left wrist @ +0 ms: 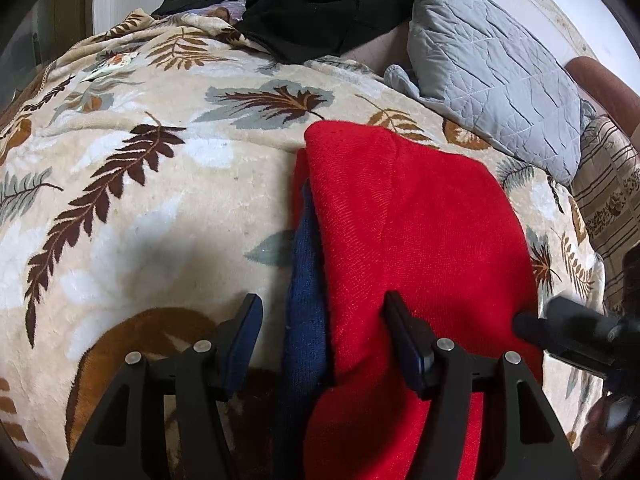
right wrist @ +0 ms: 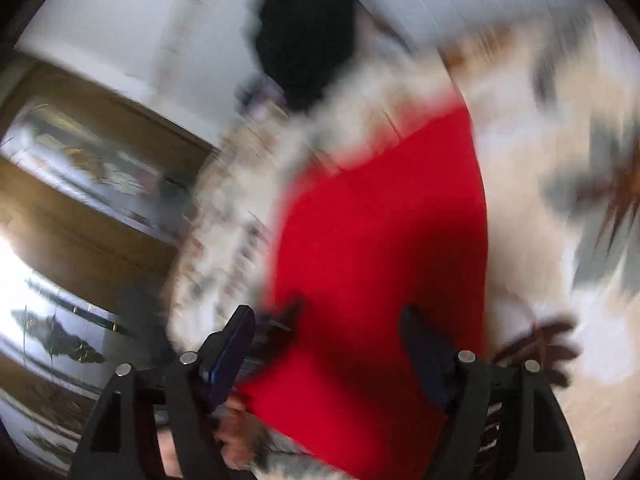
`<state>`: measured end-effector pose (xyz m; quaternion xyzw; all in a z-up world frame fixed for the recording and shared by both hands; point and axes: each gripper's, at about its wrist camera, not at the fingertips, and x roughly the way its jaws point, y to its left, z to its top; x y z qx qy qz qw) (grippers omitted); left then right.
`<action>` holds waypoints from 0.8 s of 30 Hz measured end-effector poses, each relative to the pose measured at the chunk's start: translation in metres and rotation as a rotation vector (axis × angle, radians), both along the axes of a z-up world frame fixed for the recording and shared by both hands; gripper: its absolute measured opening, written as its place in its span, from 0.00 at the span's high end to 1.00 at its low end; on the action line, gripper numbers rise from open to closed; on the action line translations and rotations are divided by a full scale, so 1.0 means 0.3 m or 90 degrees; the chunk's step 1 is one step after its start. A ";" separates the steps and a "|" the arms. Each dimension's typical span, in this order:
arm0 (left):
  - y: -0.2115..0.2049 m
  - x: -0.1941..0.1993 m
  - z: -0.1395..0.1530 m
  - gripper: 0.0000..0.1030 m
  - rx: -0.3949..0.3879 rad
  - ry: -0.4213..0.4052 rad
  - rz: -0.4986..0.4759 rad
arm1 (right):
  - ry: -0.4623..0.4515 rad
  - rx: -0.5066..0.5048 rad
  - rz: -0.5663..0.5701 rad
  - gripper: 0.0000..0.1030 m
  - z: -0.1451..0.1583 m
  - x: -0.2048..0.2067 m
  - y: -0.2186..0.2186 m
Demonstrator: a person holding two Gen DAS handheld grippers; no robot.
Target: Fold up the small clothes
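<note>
Fig.: red garment (left wrist: pixel 408 240) lies folded on leaf-print blanket (left wrist: pixel 160 184), navy layer (left wrist: pixel 306 300) showing at its left edge. We judge fold approx. done; next: tidy or set aside. L gripper (left wrist: pixel 322 320) hovers w/ jaws wide, empty; R gripper (right wrist: pixel 328 328), blurred, likewise apart, holding nothing.

A folded red knit garment (left wrist: pixel 412 240) lies flat on a leaf-patterned blanket (left wrist: pixel 160 184), its fold forming a rounded upper edge. A dark blue knit piece (left wrist: pixel 306 304) shows along its left side, tucked partly beneath the red layer. The right wrist view shows the red cloth (right wrist: pixel 380 248) only as a blur.
</note>
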<state>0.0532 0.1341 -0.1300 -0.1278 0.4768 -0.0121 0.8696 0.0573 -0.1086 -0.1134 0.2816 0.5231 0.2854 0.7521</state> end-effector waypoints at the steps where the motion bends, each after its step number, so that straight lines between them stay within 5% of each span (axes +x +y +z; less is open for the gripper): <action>1: 0.002 -0.001 0.001 0.37 0.000 0.000 0.000 | -0.013 0.012 -0.010 0.25 0.016 -0.003 -0.008; 6: 0.004 -0.002 -0.003 0.36 -0.005 -0.003 0.001 | -0.059 0.037 -0.004 0.24 0.141 0.013 0.004; 10: 0.004 0.001 -0.007 0.36 -0.009 0.000 0.002 | 0.024 0.017 -0.018 0.24 -0.004 0.086 -0.006; 16: 0.010 0.000 -0.009 0.34 -0.013 -0.003 0.002 | -0.033 0.036 -0.015 0.24 0.101 0.090 0.018; 20: 0.008 0.001 -0.009 0.34 -0.014 -0.001 0.004 | 0.017 0.005 -0.016 0.24 -0.028 0.158 0.037; 24: 0.011 0.000 -0.008 0.32 -0.014 0.000 0.007 | -0.009 0.005 -0.002 0.24 0.049 0.113 0.051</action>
